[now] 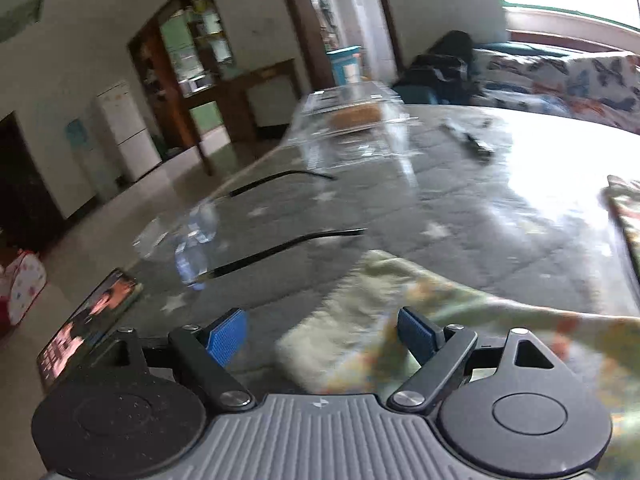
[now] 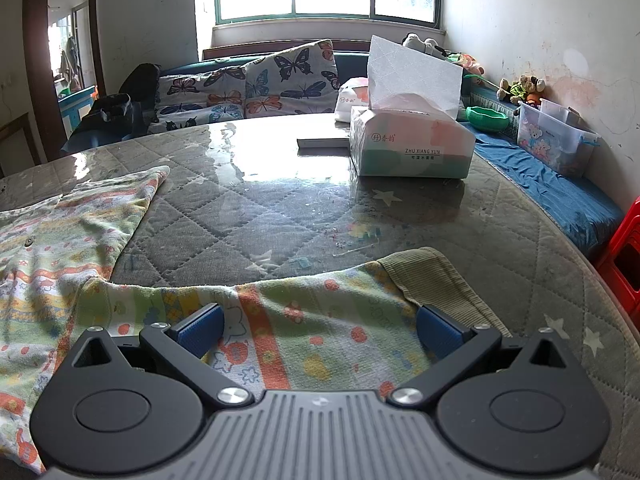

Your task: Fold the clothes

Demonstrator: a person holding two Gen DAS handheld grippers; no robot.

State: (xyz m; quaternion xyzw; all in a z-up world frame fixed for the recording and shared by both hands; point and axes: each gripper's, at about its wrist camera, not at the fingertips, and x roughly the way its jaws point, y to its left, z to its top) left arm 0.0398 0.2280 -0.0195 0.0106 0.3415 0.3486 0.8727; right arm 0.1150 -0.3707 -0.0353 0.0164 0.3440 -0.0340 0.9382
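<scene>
**Patterned garment flat on table; both grippers spread, nothing held**

The printed garment point(image 2: 132, 276) is spread on the quilted table point(image 2: 280, 208), its ribbed cuff point(image 2: 432, 276) lying to the right. It is judged thin, soft and light, likely to drape and slide; a pinch at cuff or hem is advised. The right gripper point(image 2: 320, 328) hovers over the sleeve with jaws wide and empty. The left gripper point(image 1: 324, 336) is likewise wide, over the cloth edge. A tissue box point(image 2: 412, 148) stands well beyond.

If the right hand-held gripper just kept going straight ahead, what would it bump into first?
Probably the patterned garment: its sleeve lies right between the open fingers of the right hand-held gripper. Beyond that is bare table, then the tissue box, though depth is hard to judge.
</scene>
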